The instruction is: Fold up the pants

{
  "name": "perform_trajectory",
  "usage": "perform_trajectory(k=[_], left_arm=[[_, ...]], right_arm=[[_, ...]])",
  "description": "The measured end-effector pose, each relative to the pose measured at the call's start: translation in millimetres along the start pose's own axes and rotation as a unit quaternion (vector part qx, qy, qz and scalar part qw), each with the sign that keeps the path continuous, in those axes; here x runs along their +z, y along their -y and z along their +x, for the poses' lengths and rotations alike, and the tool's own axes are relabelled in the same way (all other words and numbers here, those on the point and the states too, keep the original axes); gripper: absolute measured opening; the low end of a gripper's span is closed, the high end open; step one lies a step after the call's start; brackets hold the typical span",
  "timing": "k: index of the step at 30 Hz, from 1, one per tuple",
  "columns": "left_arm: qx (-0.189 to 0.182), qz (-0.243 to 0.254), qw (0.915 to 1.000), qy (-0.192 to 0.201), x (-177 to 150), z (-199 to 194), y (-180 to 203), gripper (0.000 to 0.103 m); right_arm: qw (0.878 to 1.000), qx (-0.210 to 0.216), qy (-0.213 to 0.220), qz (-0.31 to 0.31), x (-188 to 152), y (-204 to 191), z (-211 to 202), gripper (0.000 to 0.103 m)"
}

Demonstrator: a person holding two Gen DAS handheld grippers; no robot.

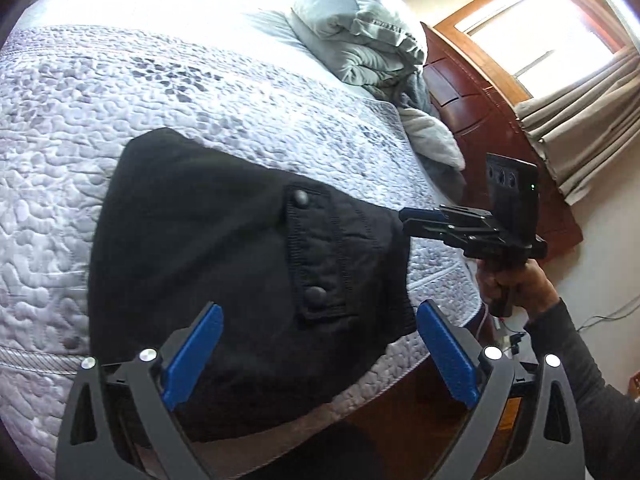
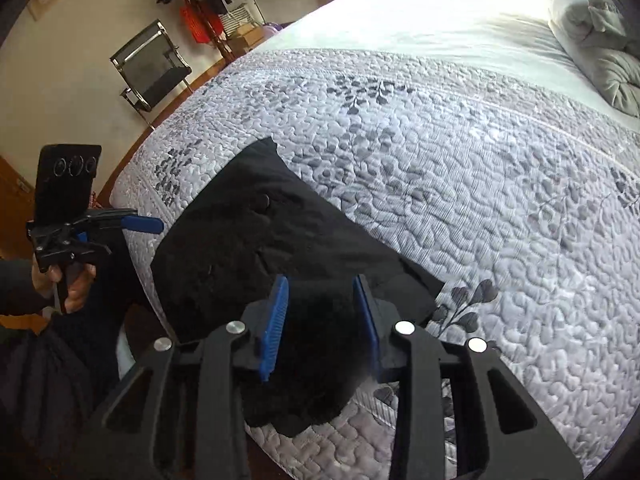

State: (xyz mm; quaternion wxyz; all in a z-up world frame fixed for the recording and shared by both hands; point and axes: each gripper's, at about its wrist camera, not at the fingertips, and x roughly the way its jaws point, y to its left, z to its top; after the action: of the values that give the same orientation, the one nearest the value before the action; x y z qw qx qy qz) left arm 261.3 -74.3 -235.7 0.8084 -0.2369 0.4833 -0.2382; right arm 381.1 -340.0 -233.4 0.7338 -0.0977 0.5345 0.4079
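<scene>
The black pants (image 1: 224, 240) lie folded into a compact bundle near the corner of the bed, with a buttoned pocket flap (image 1: 316, 256) on top. They also show in the right wrist view (image 2: 260, 248). My left gripper (image 1: 320, 344) is open, its blue pads wide apart just above the near edge of the pants, holding nothing. It shows from the side in the right wrist view (image 2: 154, 225). My right gripper (image 2: 320, 312) has its pads closed on a bunched part of the black fabric. In the left wrist view it (image 1: 404, 220) meets the pants' right edge.
The bed has a grey-and-white quilted cover (image 2: 460, 168). Rumpled pale green bedding (image 1: 360, 36) is piled by the dark wooden headboard (image 1: 472, 120). A window with curtains (image 1: 580, 92) is beyond. A black chair (image 2: 154, 66) and a clothes rack stand by the far wall.
</scene>
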Motion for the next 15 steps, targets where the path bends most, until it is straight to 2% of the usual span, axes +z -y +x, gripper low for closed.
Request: perform_trajectory(k=[3,6,9,11,15], left_arm=[[0.021,-0.008,0.9997,-0.006,0.3,2.6,-21.0,0.098],[0.026,-0.026,0.9992,-0.016,-3.4,9.3,-42.8,0.098],[0.026,-0.03,0.9991,-0.014,-3.0,9.1,-51.8,0.098],[0.02,-0.032,0.9992,-0.01,-5.2,2.4,-53.5,0.098],[0.008,-0.035,0.9993,0.007,-2.8,-16.9,-54.3,0.099]], right_arm=[[0.999,-0.003,-0.007,0.047,-12.4,16.9,25.6,0.031],[0.997,0.0,-0.006,0.075,-21.8,23.3,38.7,0.031],[0.995,0.009,0.022,0.1,-21.2,20.1,22.0,0.037],[0.993,0.003,0.046,0.109,-24.1,15.0,3.7,0.038],[0.989,0.009,0.086,0.119,-37.7,-12.3,-28.1,0.045]])
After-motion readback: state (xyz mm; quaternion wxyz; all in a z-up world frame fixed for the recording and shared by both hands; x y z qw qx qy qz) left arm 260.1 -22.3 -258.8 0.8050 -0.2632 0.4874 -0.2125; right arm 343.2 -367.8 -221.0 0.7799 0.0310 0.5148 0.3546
